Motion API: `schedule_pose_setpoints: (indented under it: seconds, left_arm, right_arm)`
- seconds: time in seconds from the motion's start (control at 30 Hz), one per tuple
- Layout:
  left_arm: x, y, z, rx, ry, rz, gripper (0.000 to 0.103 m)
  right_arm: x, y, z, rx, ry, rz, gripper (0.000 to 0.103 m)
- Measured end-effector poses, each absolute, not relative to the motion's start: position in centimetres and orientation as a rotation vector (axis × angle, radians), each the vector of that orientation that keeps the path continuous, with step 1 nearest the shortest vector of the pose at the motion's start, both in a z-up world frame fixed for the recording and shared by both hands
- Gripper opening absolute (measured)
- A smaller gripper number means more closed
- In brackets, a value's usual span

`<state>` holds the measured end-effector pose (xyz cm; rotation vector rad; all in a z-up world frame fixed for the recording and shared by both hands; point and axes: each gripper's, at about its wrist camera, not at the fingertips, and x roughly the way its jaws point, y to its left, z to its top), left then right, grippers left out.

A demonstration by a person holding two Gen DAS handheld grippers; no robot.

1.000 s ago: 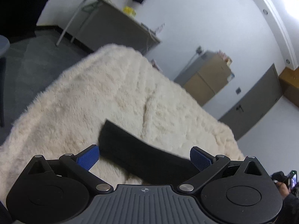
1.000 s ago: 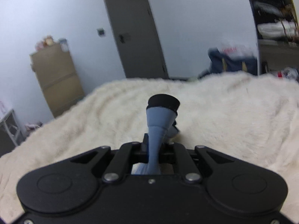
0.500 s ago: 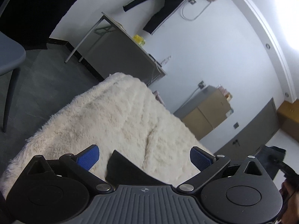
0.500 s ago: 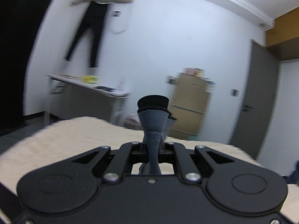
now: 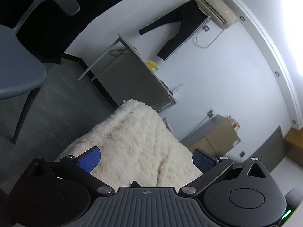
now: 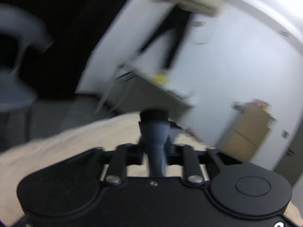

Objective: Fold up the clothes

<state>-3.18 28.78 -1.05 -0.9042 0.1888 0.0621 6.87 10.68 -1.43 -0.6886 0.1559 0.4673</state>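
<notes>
— Two to check. Left hand-held gripper (image 5: 145, 159) first?
— Spread wide, with nothing between the blue pads (image 5: 89, 158). Hovers over the cream fluffy blanket (image 5: 138, 141) on the bed. Points toward a grey tabletop (image 5: 130, 75) against the white wall.
— Any clothing near it?
— Only a dark sliver of cloth (image 5: 134, 183), lying on the blanket right at the gripper's body, behind the pads. Too little showing to name.
— And the right hand-held gripper (image 6: 155, 151)?
— Badly blurred. Opening at this moment, with a grey-blue garment (image 6: 154, 136) between the jaws. Sticks straight out forward, topped by a black band (image 6: 153, 115). Looks pinched at the base, though hard to be sure through the blur.
— Where over the bed?
— Above the blanket's edge, facing the same tabletop and wall.
— Anything else around?
— Grey chair (image 5: 17, 71) off to the left on the dark floor. Black trousers (image 5: 180, 28) hung from the air conditioner (image 5: 210, 3) high on the wall. Brown cabinet (image 5: 217, 140) beyond the bed, beside a grey door (image 5: 272, 151).
</notes>
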Motion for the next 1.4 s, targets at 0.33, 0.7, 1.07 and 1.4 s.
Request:
schedule_pose_setpoints:
  seconds: [0.33,0.7,1.07,1.4]
  left_arm:
    - [-4.2,29.7,-0.9,-0.905,0.177,0.079,0.103]
    - [-1.0,26.7,-0.5,-0.746,0.327,0.03,0.103]
    - [-0.5,26.8,-1.4,-0.767,0.364,0.026,0.103]
    - [0.3,25.8,-1.0,-0.706,0.39,0.005,0.103]
  right_arm:
    - [3.7,9.1,-3.2,-0.728,0.143,0.717,0.072]
    - [14.7,-21.2,-2.4,-0.181,0.472,0.067,0.045]
    - [12.9,-27.6,-4.1,-0.235,0.818,0.293,0.002]
    - [12.1,-23.4,-5.0,-0.627,0.544,0.403,0.017]
